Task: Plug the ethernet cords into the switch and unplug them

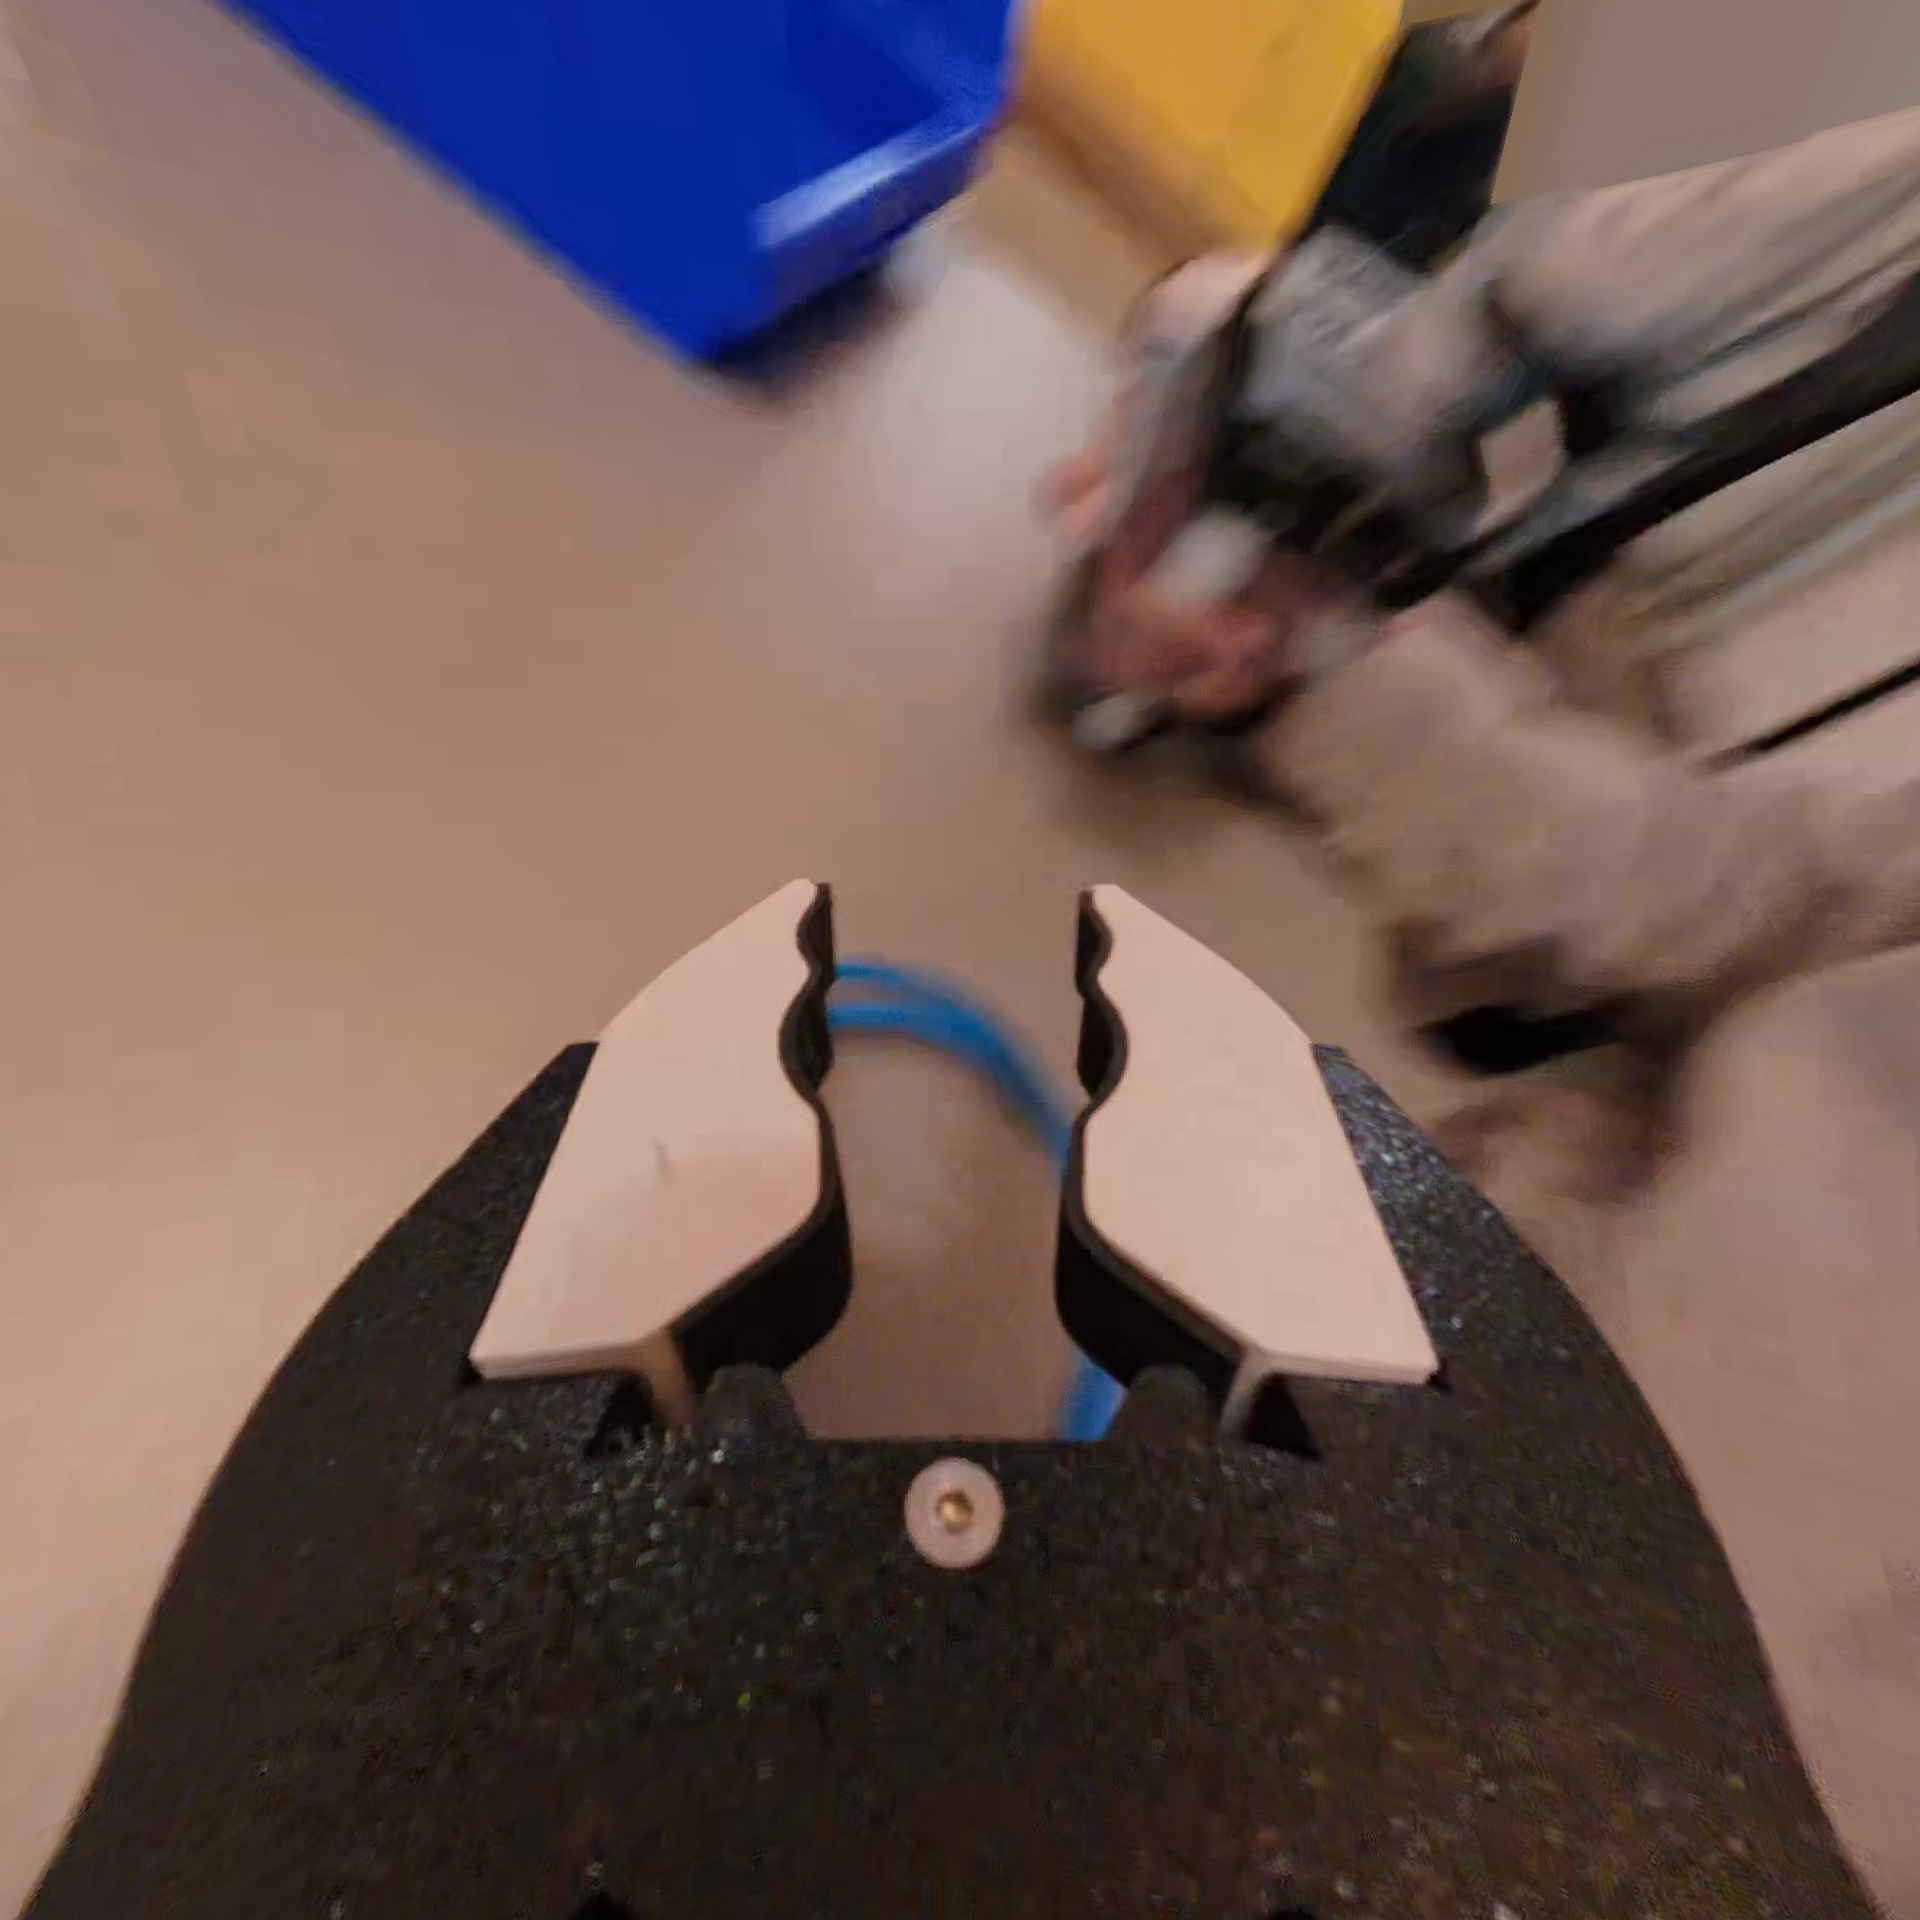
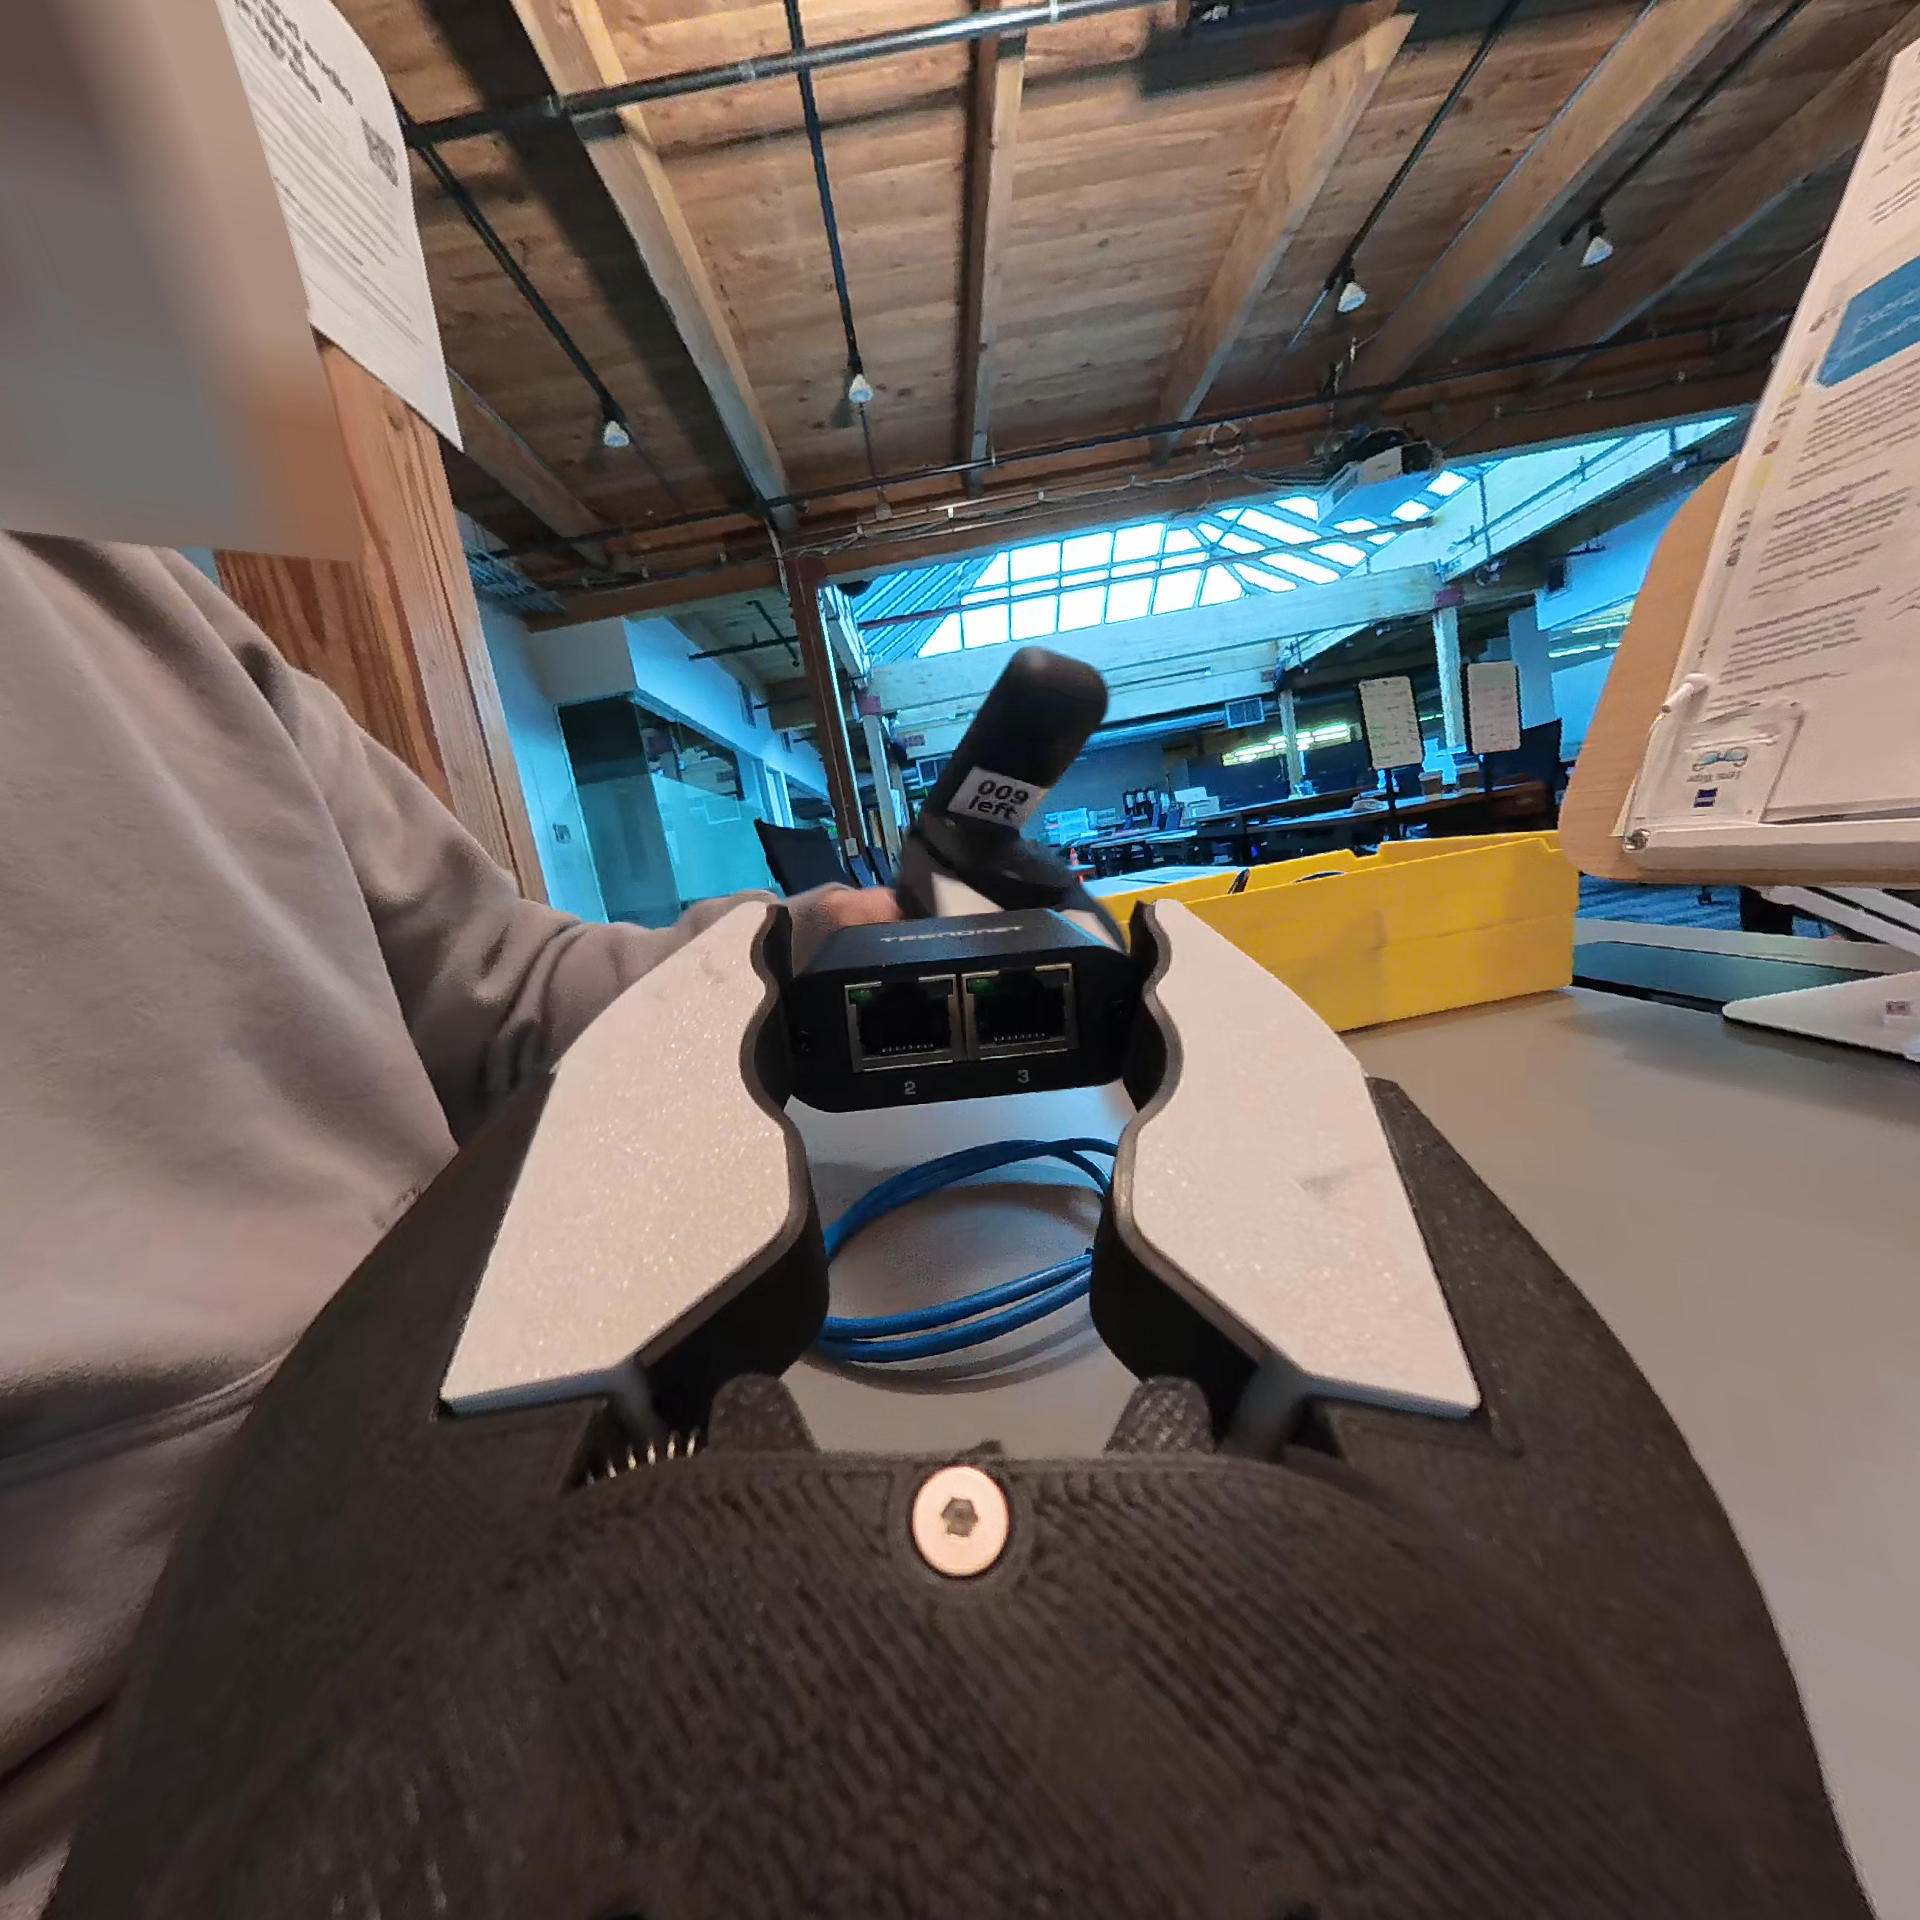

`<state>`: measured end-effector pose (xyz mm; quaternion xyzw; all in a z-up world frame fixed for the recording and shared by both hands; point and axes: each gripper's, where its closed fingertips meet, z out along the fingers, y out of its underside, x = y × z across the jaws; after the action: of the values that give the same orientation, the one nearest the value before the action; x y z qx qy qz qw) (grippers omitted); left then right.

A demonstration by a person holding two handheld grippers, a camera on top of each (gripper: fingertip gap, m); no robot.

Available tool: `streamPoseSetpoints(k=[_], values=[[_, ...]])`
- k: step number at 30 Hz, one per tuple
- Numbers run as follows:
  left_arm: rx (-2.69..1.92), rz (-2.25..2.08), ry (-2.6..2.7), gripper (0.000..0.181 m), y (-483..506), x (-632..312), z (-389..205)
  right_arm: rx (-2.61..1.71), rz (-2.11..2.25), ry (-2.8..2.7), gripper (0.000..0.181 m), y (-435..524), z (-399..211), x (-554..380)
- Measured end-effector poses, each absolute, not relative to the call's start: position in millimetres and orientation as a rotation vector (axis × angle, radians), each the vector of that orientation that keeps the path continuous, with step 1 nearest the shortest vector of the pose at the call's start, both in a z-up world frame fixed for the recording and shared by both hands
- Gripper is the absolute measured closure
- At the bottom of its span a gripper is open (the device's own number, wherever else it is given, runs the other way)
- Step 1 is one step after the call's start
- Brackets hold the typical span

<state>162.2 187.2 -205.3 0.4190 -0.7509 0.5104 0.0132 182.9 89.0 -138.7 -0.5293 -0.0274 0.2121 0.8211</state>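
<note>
Switch (image 2: 958,1013): clamped across its width in your right gripper (image 2: 956,997), ports facing you; cord (image 1: 966,1039): coiled on the table, directly beneath your empty, parted left gripper (image 1: 954,914), the nearer one.

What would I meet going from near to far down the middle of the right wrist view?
Coiled blue ethernet cord on the table → black switch clamped between the right tool's fingers, both ports empty → the other handheld tool just behind it → distant skylight windows.
</note>
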Motion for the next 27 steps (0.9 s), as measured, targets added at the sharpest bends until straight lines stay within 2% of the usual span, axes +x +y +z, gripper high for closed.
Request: streamPoseSetpoints(k=[1,3,6,8,11,12,18,27], values=[[1.271,1.659,-2.127,0.134,164.1,156.5,-192.8,-1.129,0.447,-0.065,0.119,89.9,-138.9,181.7],[1.240,1.737,-1.796,0.120,132.0,154.2,-178.0,-1.141,0.416,-0.067,0.119,92.2,-139.9,181.3],[1.221,1.728,-1.472,0.112,104.8,157.1,-173.7,-1.155,0.384,-0.087,0.119,94.1,-140.5,177.2],[1.139,1.723,-1.335,0.131,91.5,154.5,-165.7,-1.187,0.361,-0.115,0.119,97.8,-142.7,172.2],[1.108,1.691,-1.226,0.143,80.3,155.3,-158.4,-1.283,0.282,-0.200,0.119,109.5,-151.0,159.4],[1.132,1.687,-1.252,0.155,81.5,157.5,-162.1,-1.302,0.236,-0.219,0.119,112.6,-151.9,157.6],[1.238,1.559,-1.483,0.158,91.7,155.3,-170.0,-1.484,-0.033,-0.333,0.119,123.5,-168.4,156.5],[1.301,1.473,-1.620,0.158,97.6,156.3,-164.4,-1.477,-0.120,-0.305,0.119,128.9,-162.4,159.5]])
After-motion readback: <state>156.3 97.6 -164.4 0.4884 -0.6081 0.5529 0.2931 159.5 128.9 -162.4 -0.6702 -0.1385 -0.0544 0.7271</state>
